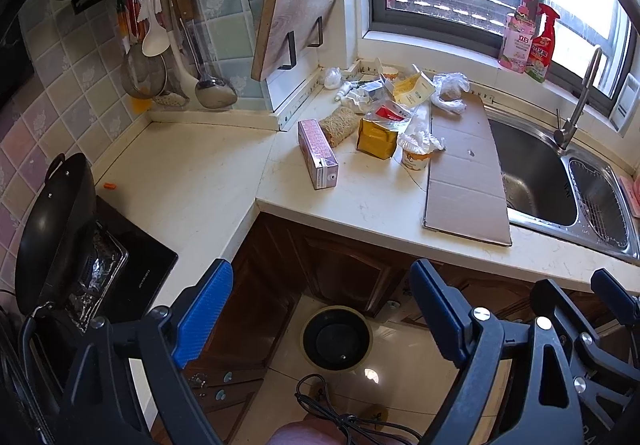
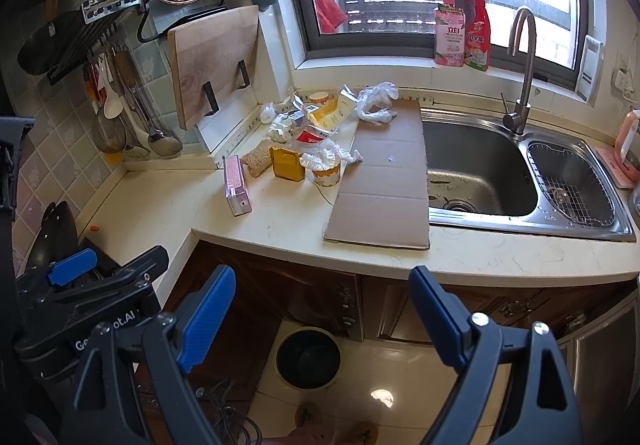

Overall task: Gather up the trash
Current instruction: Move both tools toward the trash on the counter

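A heap of trash lies in the counter's back corner: a pink carton [image 1: 318,153] [image 2: 237,185], a yellow packet [image 1: 377,139] [image 2: 286,164], a paper cup stuffed with plastic [image 1: 417,154] [image 2: 326,169], a clear plastic bag [image 1: 450,91] [image 2: 376,101] and several small boxes. A flat cardboard sheet [image 1: 464,173] [image 2: 386,181] lies beside the sink. A black bin [image 1: 336,338] [image 2: 308,359] stands on the floor below. My left gripper [image 1: 320,313] and right gripper [image 2: 320,315] are both open and empty, held in front of the counter above the floor.
A steel double sink [image 2: 520,173] with a tap [image 2: 520,69] is at the right. A black wok [image 1: 56,229] sits on the hob at the left. A cutting board [image 2: 212,61] and hanging utensils [image 1: 172,45] line the wall. Bottles [image 2: 462,33] stand on the sill.
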The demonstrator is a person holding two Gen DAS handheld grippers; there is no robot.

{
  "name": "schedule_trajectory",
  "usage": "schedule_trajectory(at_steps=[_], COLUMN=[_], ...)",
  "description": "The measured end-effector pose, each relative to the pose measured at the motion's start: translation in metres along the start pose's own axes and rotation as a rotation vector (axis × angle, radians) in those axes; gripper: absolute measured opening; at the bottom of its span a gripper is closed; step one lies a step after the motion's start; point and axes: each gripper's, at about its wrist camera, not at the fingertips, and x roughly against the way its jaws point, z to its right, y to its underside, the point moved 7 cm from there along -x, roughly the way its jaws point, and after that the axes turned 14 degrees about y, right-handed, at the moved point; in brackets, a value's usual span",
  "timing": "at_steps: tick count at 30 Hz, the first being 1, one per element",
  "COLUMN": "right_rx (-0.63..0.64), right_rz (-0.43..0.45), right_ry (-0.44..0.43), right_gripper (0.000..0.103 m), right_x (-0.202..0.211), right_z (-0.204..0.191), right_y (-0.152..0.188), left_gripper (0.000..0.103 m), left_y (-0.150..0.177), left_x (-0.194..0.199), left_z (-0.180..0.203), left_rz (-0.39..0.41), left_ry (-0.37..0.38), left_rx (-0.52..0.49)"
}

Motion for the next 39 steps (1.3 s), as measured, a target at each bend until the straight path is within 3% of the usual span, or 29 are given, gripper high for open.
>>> schedule_trajectory(at_steps=[24, 31, 39], right_rx=[-0.007, -0.016, -0.017], right_rz=[-0.017, -0.007, 0.01], right_ry=[-0.008, 0.013, 0.055], right_gripper=[0.087, 0.087, 0.087], right_x=[-0.009, -0.011, -0.015], right_z=[-0.003, -0.008, -0.018], right_y=[-0.004, -0.016, -0.029], left_gripper=[0.088, 0.088, 0.088], left_y=[-0.008, -0.023, -0.047], left_x=[-0.016, -0.025, -0.041], left_z=[0.002, -0.001, -0.005], left_rz=[-0.03, -0.031, -0.014], left_ry=[0.027, 0.063, 0.175], left_rx=[-0.001, -0.01, -0.012])
